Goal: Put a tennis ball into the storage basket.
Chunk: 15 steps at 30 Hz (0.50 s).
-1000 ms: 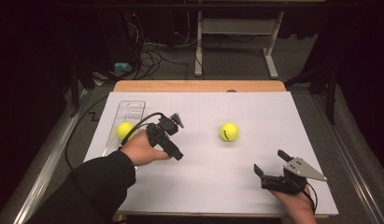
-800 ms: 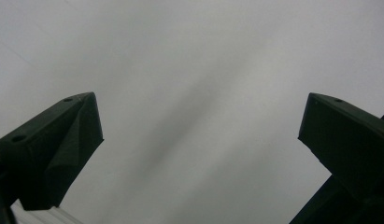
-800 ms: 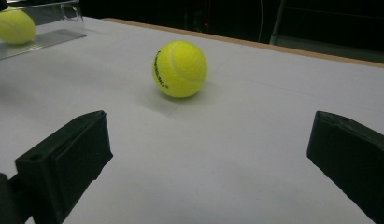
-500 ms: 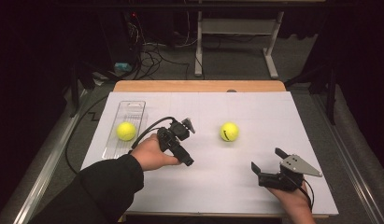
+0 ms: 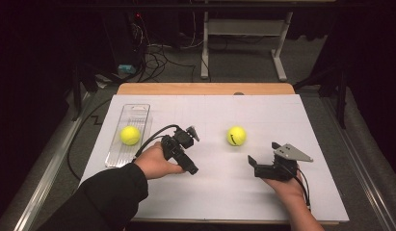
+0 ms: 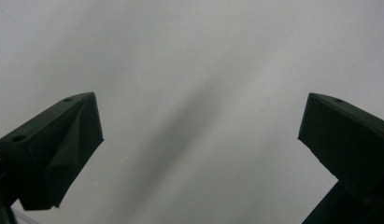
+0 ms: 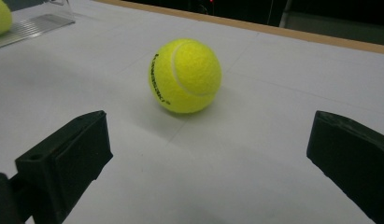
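A white-covered tabletop (image 5: 282,202) carries two yellow tennis balls: one (image 5: 130,135) lies in a clear tray (image 5: 138,111) near the left edge, the other (image 5: 236,135) sits loose near the centre. The left gripper (image 5: 191,131), held by a dark-sleeved arm, hangs between the two balls. The right gripper (image 5: 255,166), topped by a grey plate, rests toward the near right corner, jaws apart.

High view overhead facing forward, right gripper view low, near tennis ball (image 7: 185,75), shared with high view
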### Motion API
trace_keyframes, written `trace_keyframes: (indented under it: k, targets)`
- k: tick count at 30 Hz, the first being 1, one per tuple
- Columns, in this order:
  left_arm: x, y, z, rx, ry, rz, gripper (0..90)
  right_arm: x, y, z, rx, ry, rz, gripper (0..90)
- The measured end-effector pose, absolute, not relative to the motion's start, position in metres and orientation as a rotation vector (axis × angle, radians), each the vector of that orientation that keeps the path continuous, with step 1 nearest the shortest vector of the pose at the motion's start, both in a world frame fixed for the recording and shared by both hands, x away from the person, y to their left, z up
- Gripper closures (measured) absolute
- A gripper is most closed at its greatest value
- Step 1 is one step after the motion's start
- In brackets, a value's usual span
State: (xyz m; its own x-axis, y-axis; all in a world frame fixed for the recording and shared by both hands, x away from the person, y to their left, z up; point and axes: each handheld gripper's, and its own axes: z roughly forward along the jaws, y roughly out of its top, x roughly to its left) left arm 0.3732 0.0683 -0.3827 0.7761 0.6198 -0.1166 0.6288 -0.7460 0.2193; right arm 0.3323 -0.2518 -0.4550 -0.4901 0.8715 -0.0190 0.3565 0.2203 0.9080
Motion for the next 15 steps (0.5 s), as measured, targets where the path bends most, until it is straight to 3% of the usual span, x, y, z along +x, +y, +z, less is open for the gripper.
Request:
trace_keyframes:
  k: [15]
  targets:
    - [0.374, 0.075, -0.379, 2.729, 0.977, -0.054, 0.8, 0.406, -0.193, -0.458, 1.143, 2.116, 1.073, 1.5]
